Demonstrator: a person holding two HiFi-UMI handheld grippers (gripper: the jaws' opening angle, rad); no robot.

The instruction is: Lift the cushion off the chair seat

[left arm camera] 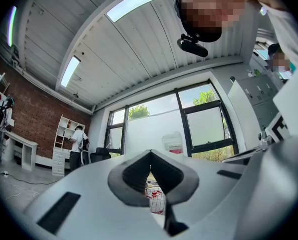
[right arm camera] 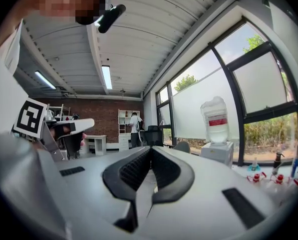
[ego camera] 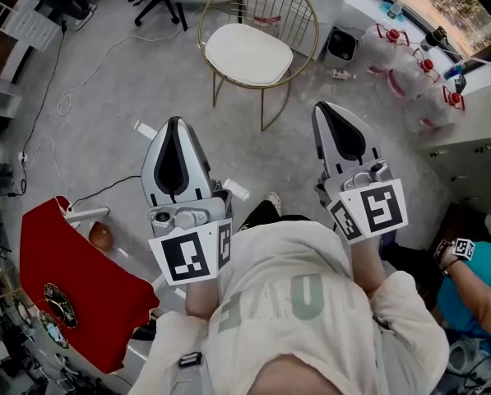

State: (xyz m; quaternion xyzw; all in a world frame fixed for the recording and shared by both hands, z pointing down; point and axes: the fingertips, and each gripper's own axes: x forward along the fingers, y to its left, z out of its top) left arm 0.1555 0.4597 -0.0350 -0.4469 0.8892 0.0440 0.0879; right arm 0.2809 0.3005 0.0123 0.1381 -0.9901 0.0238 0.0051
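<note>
Cushion (ego camera: 247,53) is lying flat on the seat of the chair (ego camera: 282,6), ahead of both grippers and between their lines, well apart from each. Being round, it is offering no long axis, and neither hand is sitting clearly nearer. Left gripper (ego camera: 176,123) and right gripper (ego camera: 328,108) are both holding their jaws together on nothing. The head view is showing the whole cushion. The left gripper view is catching only what looks like chair wire below its tips, while the right gripper view is showing just a window (right arm camera: 258,84) and water dispenser (right arm camera: 216,129).
</note>
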